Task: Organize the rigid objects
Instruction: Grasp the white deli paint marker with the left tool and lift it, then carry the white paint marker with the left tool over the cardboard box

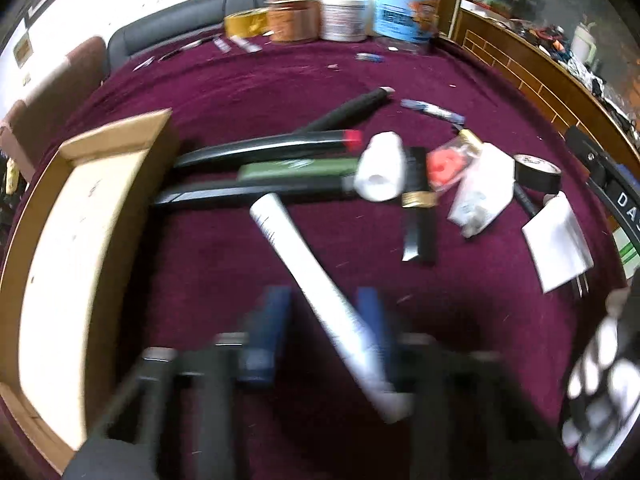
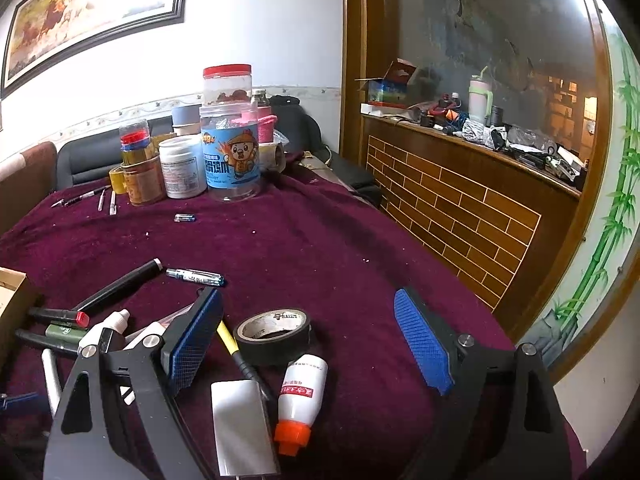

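The letters "DA" show in white on a black curved band (image 1: 625, 200) at the table's right edge; other labels are illegible.

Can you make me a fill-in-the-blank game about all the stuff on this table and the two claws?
1. The left claw is shut on a long ____ tube.
2. The right claw is ____, with nothing squeezed between its blue pads.
3. The roll of tape in front of the right claw is ____ in colour.
4. The small white bottle has an ____ cap.

Missing words: white; open; black; orange
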Motion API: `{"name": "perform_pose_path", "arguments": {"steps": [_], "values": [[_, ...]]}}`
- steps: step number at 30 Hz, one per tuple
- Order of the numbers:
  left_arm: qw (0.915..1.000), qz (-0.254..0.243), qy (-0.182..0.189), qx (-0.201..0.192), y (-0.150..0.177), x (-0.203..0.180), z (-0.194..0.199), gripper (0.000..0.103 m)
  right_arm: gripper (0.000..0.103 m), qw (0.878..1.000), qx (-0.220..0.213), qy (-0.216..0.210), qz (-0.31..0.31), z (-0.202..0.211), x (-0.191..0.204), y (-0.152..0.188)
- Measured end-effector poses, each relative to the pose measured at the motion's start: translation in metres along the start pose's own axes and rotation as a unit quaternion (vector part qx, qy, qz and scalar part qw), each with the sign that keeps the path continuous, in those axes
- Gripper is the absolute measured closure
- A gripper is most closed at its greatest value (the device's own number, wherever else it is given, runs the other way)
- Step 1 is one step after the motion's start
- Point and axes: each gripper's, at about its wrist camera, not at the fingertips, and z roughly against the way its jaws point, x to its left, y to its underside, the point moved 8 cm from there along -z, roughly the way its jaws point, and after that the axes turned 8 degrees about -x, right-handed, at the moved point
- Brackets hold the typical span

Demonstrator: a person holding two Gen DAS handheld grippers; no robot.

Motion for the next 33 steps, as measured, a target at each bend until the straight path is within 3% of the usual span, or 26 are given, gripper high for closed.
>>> {"name": "perform_pose_path", "arguments": {"steps": [3,7,9,12,13,14,16,18,19,20,21,23,28,33], "values": [[0.9990,0.037,0.024,0.011,0.009,0.023,0.011,0.091,0.015,1.000,-0.001,-0.005,0.004,0.001,0.003,0.000],[0.9990,0.033,0.029,0.001,0.011,0.022,0.011,0.089,0.015,1.000,-0.003,-0.003,0.007,0.002,0.005,0.000],[0.9994,0.024,0.027,-0.003,0.009,0.014,0.009,0.079,0.015,1.000,0.000,0.000,0.006,0.002,0.004,0.001],[0.9996,-0.018,0.016,-0.016,0.009,0.002,0.005,0.053,0.015,1.000,0.005,0.004,0.007,0.000,0.003,0.002],[0.9989,-0.036,0.014,-0.028,0.009,-0.005,0.003,0.038,0.015,1.000,0.005,0.007,0.008,0.000,0.002,0.002],[0.9981,-0.043,0.012,-0.043,0.010,-0.009,0.002,0.030,0.015,1.000,0.003,0.008,0.008,0.000,0.001,0.002],[0.9983,-0.032,0.016,-0.047,0.009,-0.009,0.003,0.032,0.015,1.000,-0.003,0.013,0.012,0.001,0.001,0.001],[0.9981,-0.022,0.012,-0.057,0.009,-0.002,0.007,0.055,0.015,1.000,-0.004,0.018,0.015,0.001,0.000,0.001],[0.9979,-0.019,0.014,-0.060,0.008,0.003,0.010,0.088,0.015,1.000,-0.003,0.021,0.018,0.000,0.000,0.001],[0.9980,-0.011,0.031,-0.053,0.009,0.006,0.012,0.092,0.015,0.999,-0.003,0.024,0.020,-0.001,0.000,0.002],[0.9971,0.013,0.062,-0.043,0.012,0.011,0.016,0.092,0.015,0.999,-0.003,0.029,0.023,-0.002,-0.001,0.002],[0.9950,0.036,0.083,-0.042,0.014,0.018,0.023,0.092,0.015,0.999,-0.002,0.035,0.025,-0.003,-0.003,0.003],[0.9843,0.051,0.134,-0.103,0.010,0.037,0.081,0.092,0.015,0.999,-0.012,0.043,0.022,0.002,-0.008,-0.004],[0.9748,0.060,0.157,-0.147,0.007,0.057,0.118,0.092,0.015,0.999,0.009,-0.035,0.010,0.028,-0.003,-0.013]]}}
